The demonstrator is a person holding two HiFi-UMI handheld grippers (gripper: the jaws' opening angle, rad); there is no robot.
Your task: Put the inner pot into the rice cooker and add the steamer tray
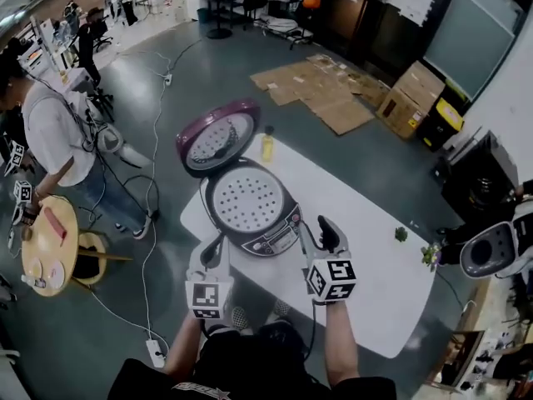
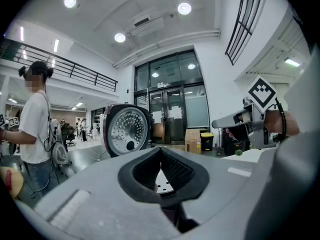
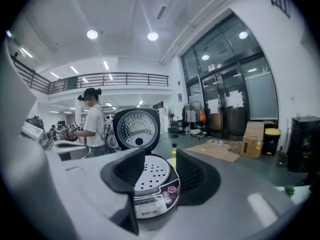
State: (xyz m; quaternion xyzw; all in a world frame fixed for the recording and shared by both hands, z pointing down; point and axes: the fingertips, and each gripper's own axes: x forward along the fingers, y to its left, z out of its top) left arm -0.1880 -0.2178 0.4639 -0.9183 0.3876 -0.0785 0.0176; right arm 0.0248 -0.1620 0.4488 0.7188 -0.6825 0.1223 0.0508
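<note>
The purple rice cooker [image 1: 265, 233] stands on the white table [image 1: 375, 261] with its lid [image 1: 218, 137] swung up at the back. A white perforated steamer tray [image 1: 246, 198] lies flat in its mouth and hides whatever is beneath. Both grippers hover at the cooker's near side. My left gripper [image 1: 212, 250] is by the front left corner, pad tips together, nothing held. My right gripper [image 1: 321, 232] is at the front right. In the right gripper view its jaws [image 3: 160, 174] stand wide apart and empty, framing the tray [image 3: 149, 176] and the control panel [image 3: 152, 206].
A yellow bottle [image 1: 267, 144] stands on the table behind the cooker, and a small green thing [image 1: 400, 234] lies to the right. At the left a person [image 1: 50, 132] stands by a round wooden table [image 1: 46, 252]. Cables cross the floor; flattened cardboard [image 1: 325, 90] lies beyond.
</note>
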